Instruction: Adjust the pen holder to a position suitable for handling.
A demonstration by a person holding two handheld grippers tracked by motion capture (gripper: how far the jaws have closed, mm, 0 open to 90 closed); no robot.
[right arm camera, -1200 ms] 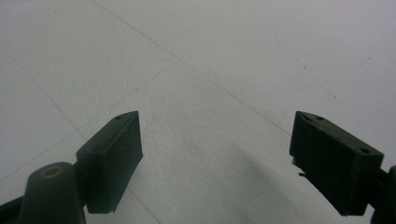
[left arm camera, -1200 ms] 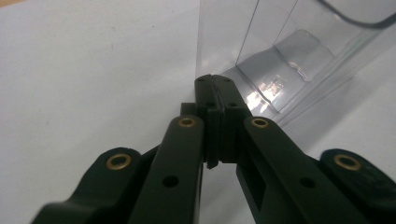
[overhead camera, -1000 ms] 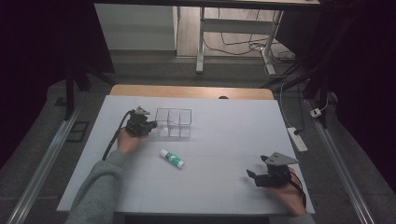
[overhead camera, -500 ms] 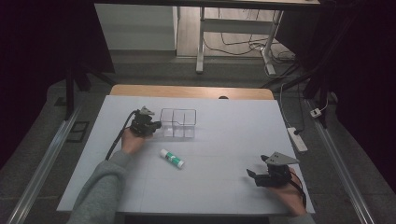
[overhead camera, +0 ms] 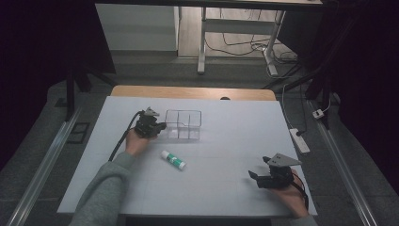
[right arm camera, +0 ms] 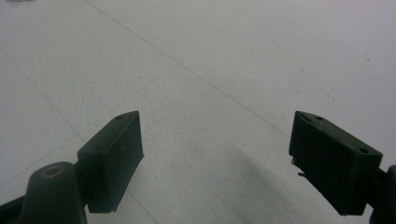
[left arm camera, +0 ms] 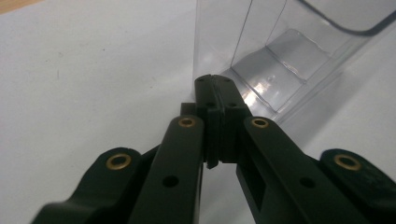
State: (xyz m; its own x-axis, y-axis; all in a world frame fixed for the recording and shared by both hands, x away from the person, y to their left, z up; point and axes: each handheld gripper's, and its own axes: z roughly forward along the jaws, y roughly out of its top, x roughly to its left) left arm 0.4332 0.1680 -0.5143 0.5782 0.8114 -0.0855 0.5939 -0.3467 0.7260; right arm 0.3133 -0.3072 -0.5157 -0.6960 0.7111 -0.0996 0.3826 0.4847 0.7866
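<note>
A clear plastic box (overhead camera: 183,125) with inner dividers stands on the white table (overhead camera: 235,136), left of centre. My left gripper (overhead camera: 160,127) is shut, and its tips touch the box's left wall. In the left gripper view the jaws are pressed together (left arm camera: 215,86) right at the corner of the clear box (left arm camera: 289,51), with nothing between them. A white glue stick with a green cap (overhead camera: 173,160) lies in front of the box. My right gripper (overhead camera: 254,176) rests near the front right of the table, open and empty, over bare white surface (right arm camera: 215,140).
A wooden strip (overhead camera: 193,92) runs along the table's far edge. On the floor to the right lies a power strip (overhead camera: 299,140) with cables. Metal desk legs (overhead camera: 202,42) stand beyond the table.
My shut left gripper has moved right, and the clear box has slid right with it. The right gripper has stayed in place.
</note>
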